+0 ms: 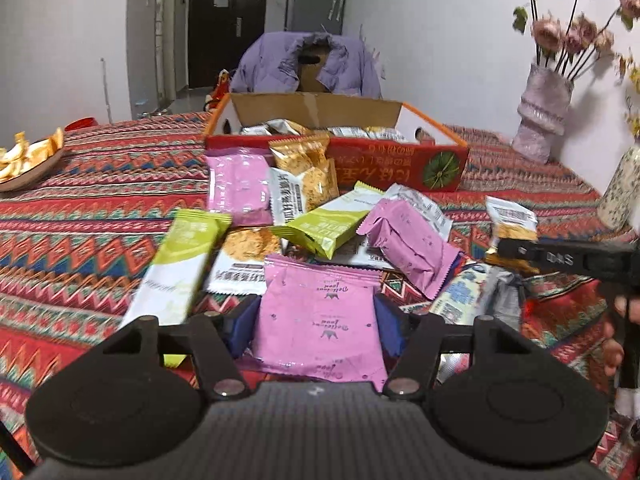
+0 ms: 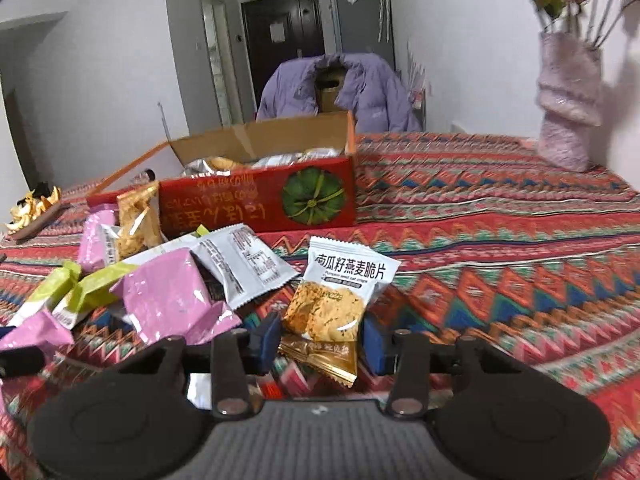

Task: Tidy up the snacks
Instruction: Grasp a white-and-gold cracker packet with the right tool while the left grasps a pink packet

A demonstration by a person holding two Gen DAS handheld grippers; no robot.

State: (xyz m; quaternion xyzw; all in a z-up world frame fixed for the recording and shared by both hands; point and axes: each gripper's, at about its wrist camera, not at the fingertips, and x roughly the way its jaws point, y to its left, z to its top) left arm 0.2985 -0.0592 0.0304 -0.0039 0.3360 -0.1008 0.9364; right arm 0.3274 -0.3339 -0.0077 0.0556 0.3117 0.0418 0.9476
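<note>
left claw: clamped on pink packet | right claw: closed on oat crisp packet | red box: toward tabletop's far edge

Pink packet glossy foil-like film; box raw matt cardboard inside; tablecloth woven cloth.

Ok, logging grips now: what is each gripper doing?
Left gripper: closed on the pink packet.
Right gripper: closed on the oat crisp packet.
</note>
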